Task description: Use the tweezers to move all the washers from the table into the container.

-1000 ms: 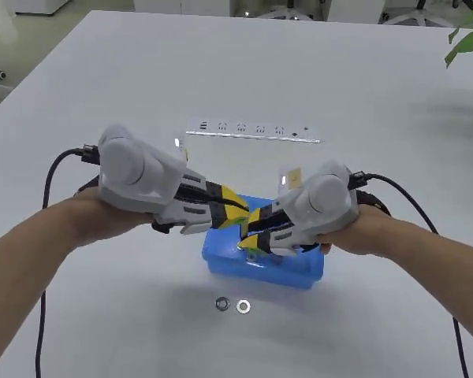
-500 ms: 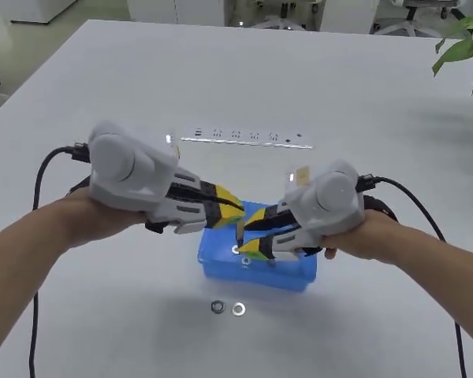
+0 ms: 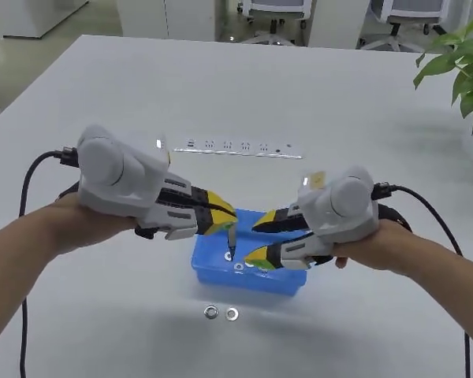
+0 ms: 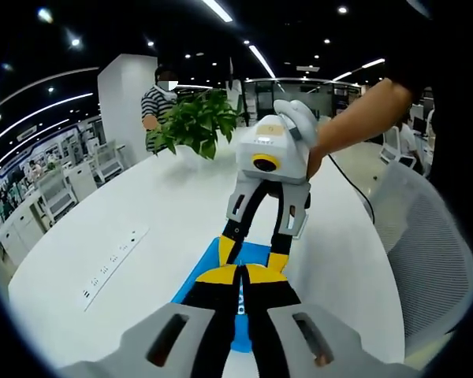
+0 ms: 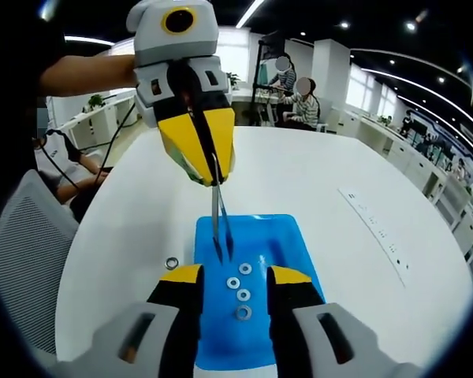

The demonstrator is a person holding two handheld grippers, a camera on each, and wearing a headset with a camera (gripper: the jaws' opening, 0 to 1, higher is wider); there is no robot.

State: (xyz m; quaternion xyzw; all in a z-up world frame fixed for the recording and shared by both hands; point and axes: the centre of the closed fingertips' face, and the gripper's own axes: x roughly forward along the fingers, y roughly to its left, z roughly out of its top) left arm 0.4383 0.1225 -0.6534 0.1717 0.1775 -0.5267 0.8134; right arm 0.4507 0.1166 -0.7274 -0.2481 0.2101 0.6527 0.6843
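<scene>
A long white power strip (image 3: 238, 147) lies flat toward the far side, its sockets in a single row, and a leafy green plant (image 3: 457, 71) reaches in at the far right. Beyond the far edge stand office chairs (image 3: 272, 9), with a white cabinet (image 3: 31, 14) at the far left. The right gripper view shows two people (image 5: 299, 98) seated in the far background and a grey mesh chair (image 5: 20, 260) near, at the left.

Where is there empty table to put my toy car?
The widest bare table lies beyond the power strip, toward the far edge. More bare room lies between the strip and the plant. The middle is crowded: the left gripper with tweezers and the right gripper meet over the blue container, and two washers lie in front of it.
</scene>
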